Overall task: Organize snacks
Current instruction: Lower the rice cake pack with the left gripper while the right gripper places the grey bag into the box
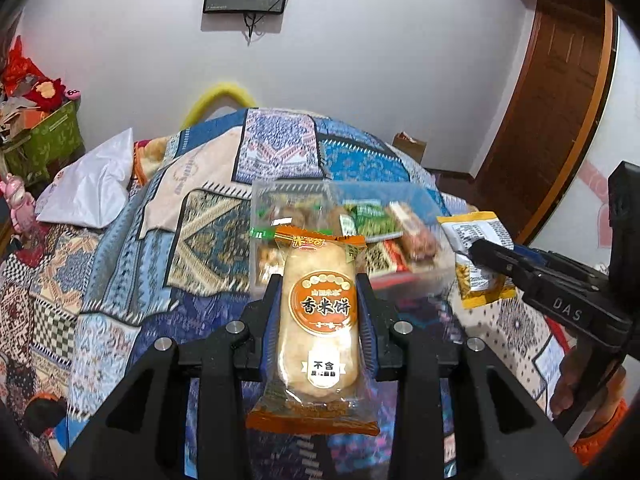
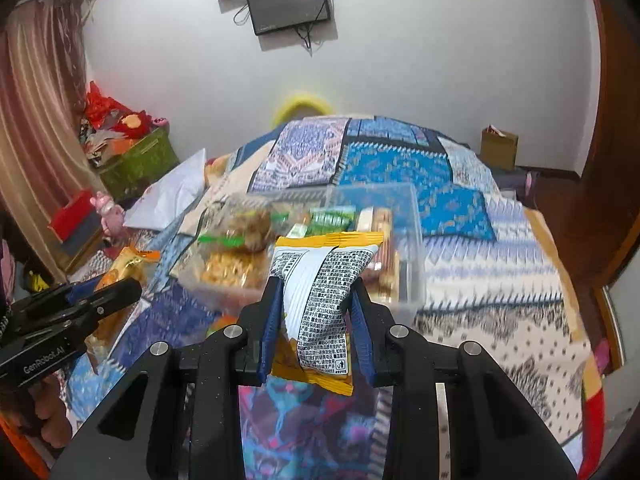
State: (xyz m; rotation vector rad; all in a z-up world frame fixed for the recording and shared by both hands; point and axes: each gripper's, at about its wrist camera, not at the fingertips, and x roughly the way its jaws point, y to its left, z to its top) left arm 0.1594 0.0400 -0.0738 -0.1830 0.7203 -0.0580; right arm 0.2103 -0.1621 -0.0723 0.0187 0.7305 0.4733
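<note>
Orange-wrapped rice cracker [image 1: 318, 320] is sitting pinched between the left jaws; the right jaws are squeezing a yellow snack packet [image 2: 320, 304], clear snack box [image 2: 408, 240] lying just beyond.

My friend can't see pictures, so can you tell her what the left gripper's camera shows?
The left gripper pinches an orange rice cracker packet above a bed with a patchwork quilt. Just behind it sits a clear plastic box of snacks, and at right the right gripper holds a yellow snack bag.
</note>
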